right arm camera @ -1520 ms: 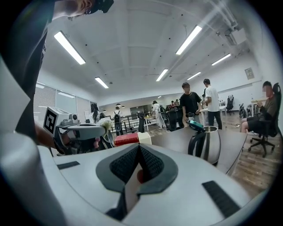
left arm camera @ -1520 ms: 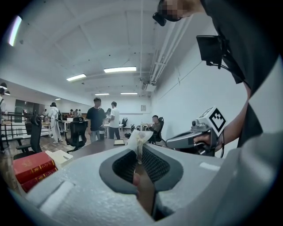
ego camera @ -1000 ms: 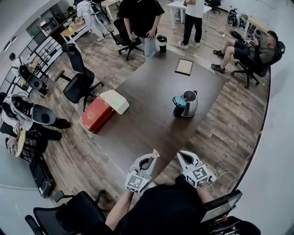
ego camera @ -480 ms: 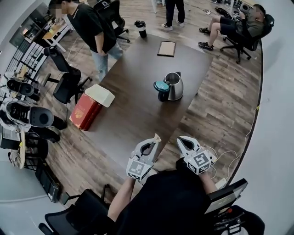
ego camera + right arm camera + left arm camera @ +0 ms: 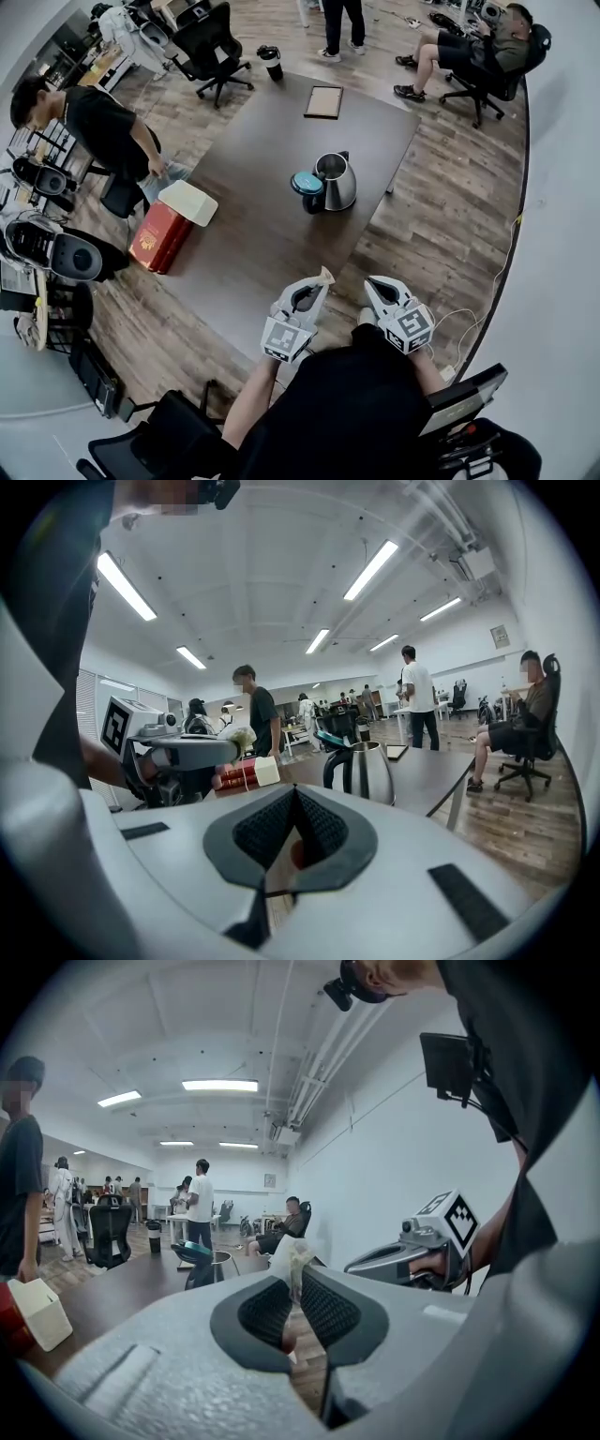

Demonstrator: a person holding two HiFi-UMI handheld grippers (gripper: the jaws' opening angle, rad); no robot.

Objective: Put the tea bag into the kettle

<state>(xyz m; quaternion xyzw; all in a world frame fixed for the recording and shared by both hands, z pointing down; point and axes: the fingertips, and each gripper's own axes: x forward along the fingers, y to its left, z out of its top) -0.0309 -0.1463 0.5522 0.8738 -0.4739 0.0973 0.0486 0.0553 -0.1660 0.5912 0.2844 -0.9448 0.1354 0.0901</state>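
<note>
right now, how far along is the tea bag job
Done: the tea bag is pinched in the left tool, and the kettle on the table has its lid flipped up. In hand: that tool hangs at the table's near edge, well short of the kettle. Left: carry the bag over and drop it in.

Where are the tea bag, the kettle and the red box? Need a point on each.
tea bag [image 5: 292,1254], left gripper view, on its pale crumpled top.
kettle [image 5: 338,181], head view, on the steel body.
red box [image 5: 155,239], head view, on its red side, below the white lid.
</note>
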